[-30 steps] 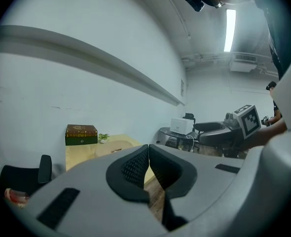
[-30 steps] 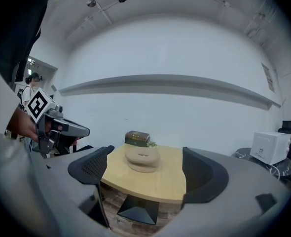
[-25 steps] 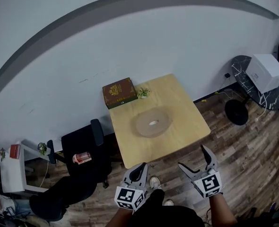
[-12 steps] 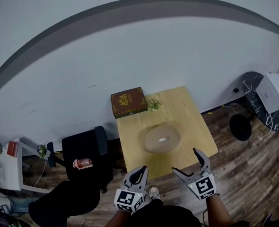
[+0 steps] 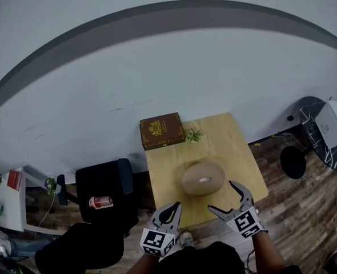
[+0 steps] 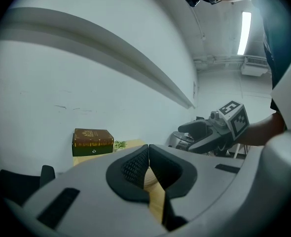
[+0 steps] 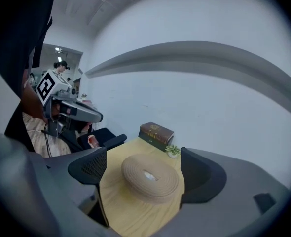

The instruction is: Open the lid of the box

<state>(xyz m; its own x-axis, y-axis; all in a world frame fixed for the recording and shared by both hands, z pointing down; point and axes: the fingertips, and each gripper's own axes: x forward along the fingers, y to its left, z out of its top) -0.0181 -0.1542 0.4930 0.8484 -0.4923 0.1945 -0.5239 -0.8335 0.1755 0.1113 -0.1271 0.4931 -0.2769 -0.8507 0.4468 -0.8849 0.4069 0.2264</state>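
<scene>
No lettering is legible (the box (image 5: 162, 131) is too small to read).

Table (image 6: 158, 201) mostly hidden behind left gripper (image 6: 148, 157).

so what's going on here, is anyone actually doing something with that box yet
Not yet. A person stands at the near edge of the wooden table holding two empty grippers: the left gripper shut, the right gripper open. The brown box sits closed at the far corner by the wall, a small plant beside it, a round tan woven piece mid-table.
</scene>
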